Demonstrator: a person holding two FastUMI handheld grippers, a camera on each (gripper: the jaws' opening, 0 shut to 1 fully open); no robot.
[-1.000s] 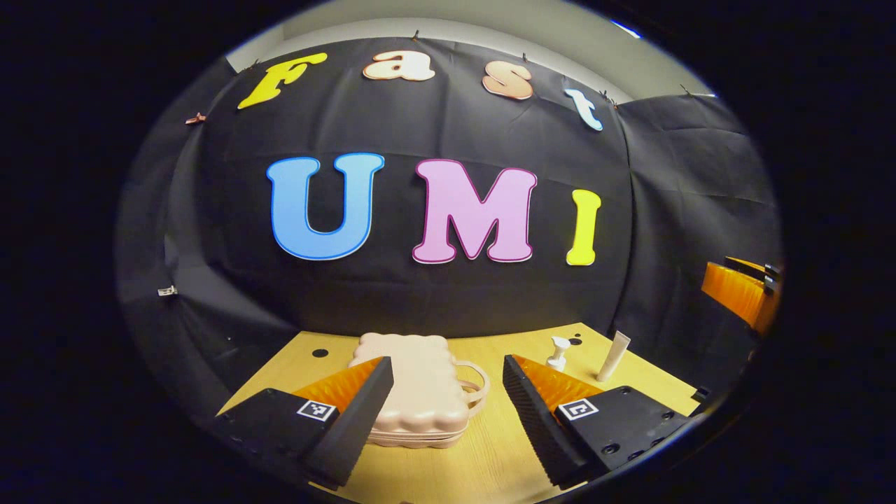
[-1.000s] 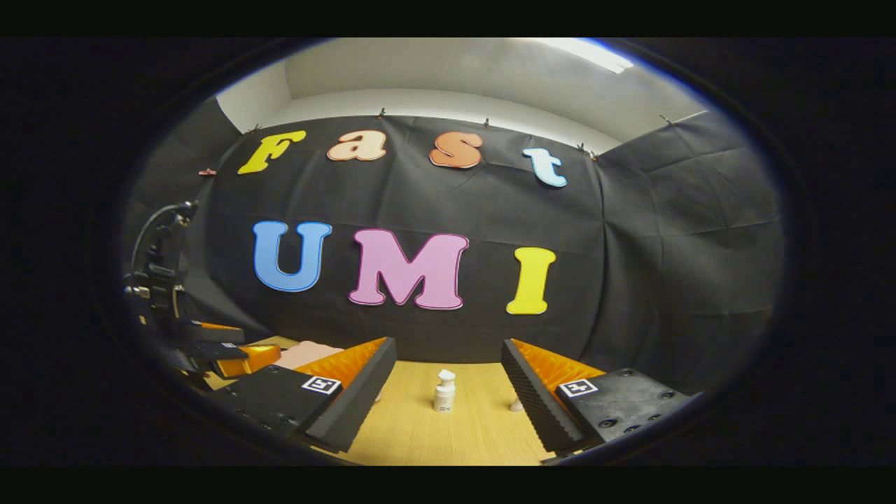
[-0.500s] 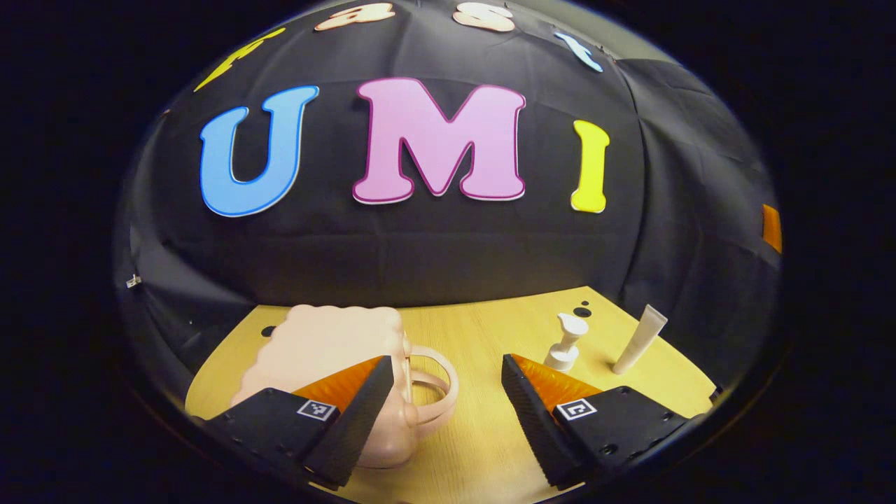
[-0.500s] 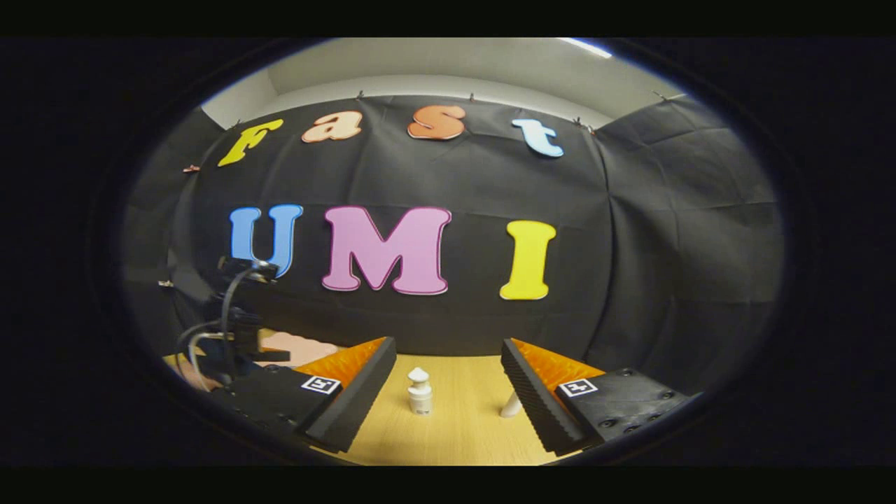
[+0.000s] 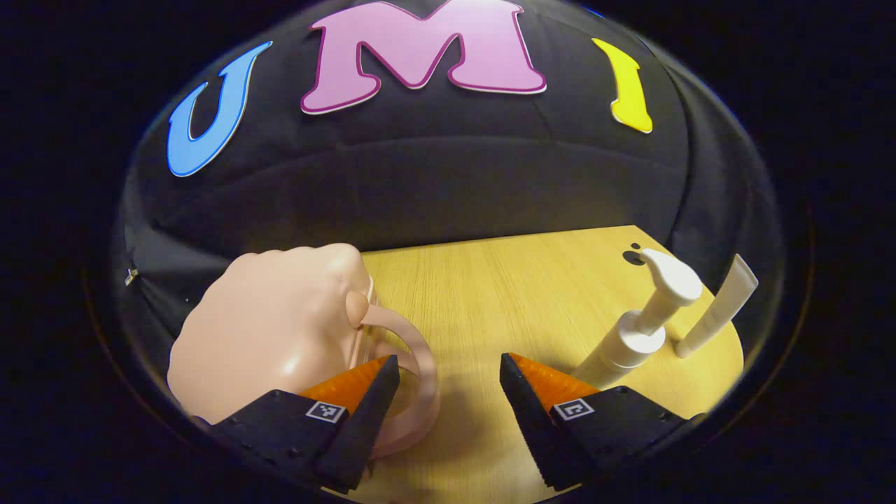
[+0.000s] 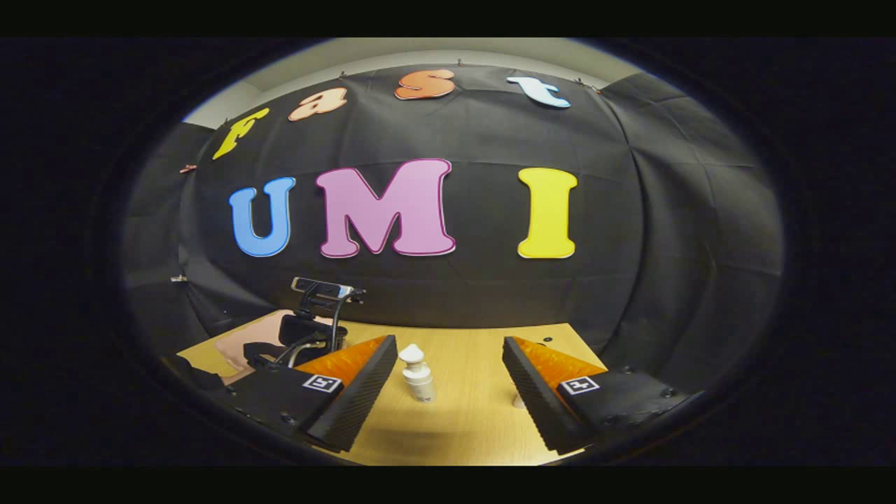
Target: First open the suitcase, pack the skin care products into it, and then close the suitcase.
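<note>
Left gripper [image 5: 448, 392]: I had its jaws wide, nothing between them, low over the table. Its left finger lay across the loop handle [image 5: 413, 378] of the pale pink, scallop-edged hard-shell suitcase [image 5: 273, 329]; I could not tell whether it touched.

Right gripper [image 6: 448, 392]: I held the jaws wide and empty, above the table.

Suitcase: lid down, lying flat toward the table's left edge, handle pointing to the middle.

White plastic pump bottle [image 5: 640, 325]: upright near the right edge, just beyond the left gripper's right finger. In the right gripper view it stood beside that gripper's left finger.

Off-white squeeze tube [image 5: 717, 308]: standing on its cap just beside the pump bottle, nearer the right edge.

Step in hand, by my judgement: opening the suitcase, the first step; nothing packed yet. I judged that the next move called for setting a finger at the lid's seam or the handle side and lifting, perhaps with the right gripper steadying the shell, which looked smooth and apt to slide.

Light wood-grain table [image 5: 518, 294]: one dark round hole near the far right corner.

Room: black cloth wall behind the far edge; a pale ceiling strip above in the right gripper view.
</note>
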